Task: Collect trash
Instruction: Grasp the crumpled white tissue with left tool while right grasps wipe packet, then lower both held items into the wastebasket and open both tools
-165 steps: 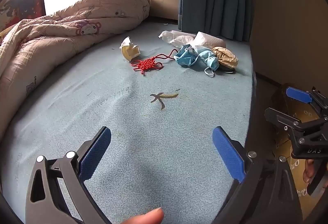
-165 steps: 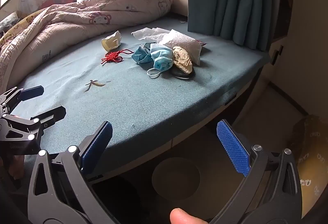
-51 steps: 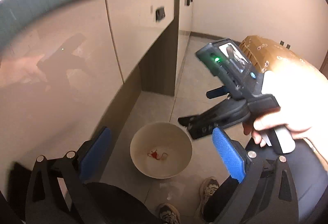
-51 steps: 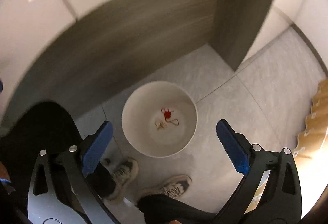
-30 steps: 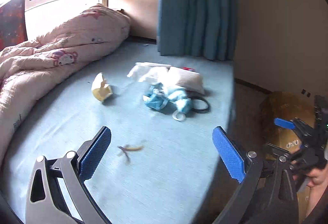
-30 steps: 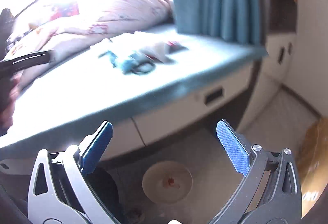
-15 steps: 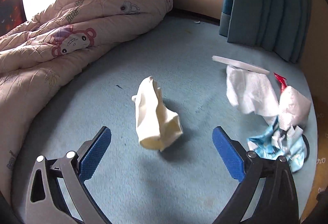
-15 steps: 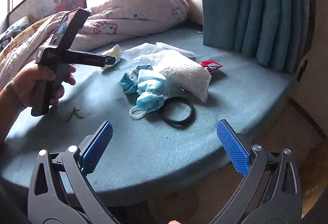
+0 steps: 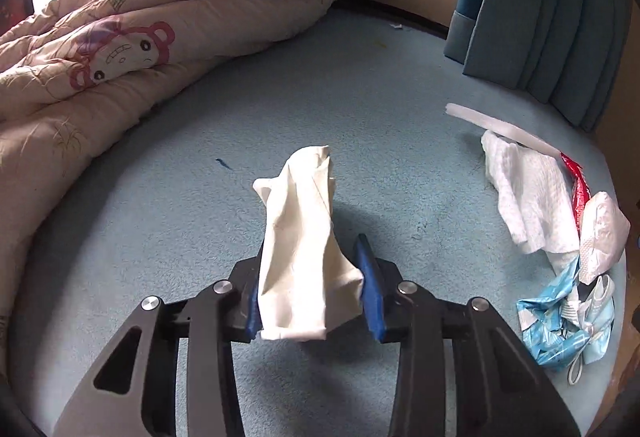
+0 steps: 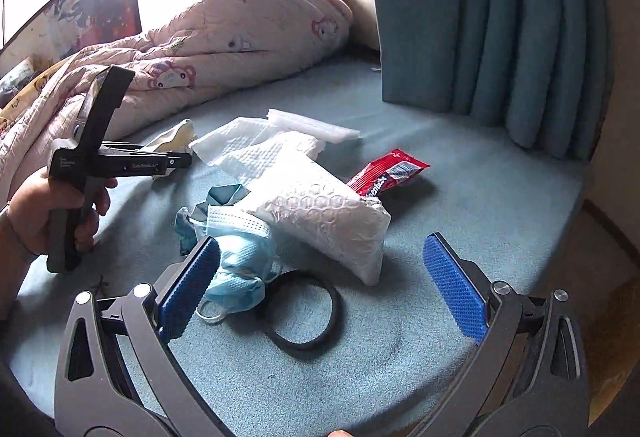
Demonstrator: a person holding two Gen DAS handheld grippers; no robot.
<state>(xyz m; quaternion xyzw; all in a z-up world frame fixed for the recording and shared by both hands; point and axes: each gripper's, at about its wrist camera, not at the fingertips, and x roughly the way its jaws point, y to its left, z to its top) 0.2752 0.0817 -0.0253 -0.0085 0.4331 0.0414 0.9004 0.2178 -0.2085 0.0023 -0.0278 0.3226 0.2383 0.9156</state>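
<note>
My left gripper (image 9: 310, 287) is shut on a crumpled cream paper wrapper (image 9: 300, 237) on the blue bed mat; it also shows in the right wrist view (image 10: 176, 161), with the cream wrapper (image 10: 172, 137) at its tip. My right gripper (image 10: 320, 285) is open and empty, low over a black ring (image 10: 300, 313). Its left pad is beside a blue face mask (image 10: 236, 269). Behind lie a white bubble mailer (image 10: 328, 225), white paper towels (image 10: 256, 149) and a red snack wrapper (image 10: 384, 171).
A pink cartoon quilt (image 9: 120, 17) is bunched along the left and back. A teal curtain (image 10: 500, 29) hangs at the right rear. The trash pile, with paper towel (image 9: 528, 193) and blue masks (image 9: 560, 325), lies at the mat's right edge, beyond which is floor.
My left gripper has moved forward and shut on the cream wrapper. My right gripper has come closer to the mask and black ring and stays open.
</note>
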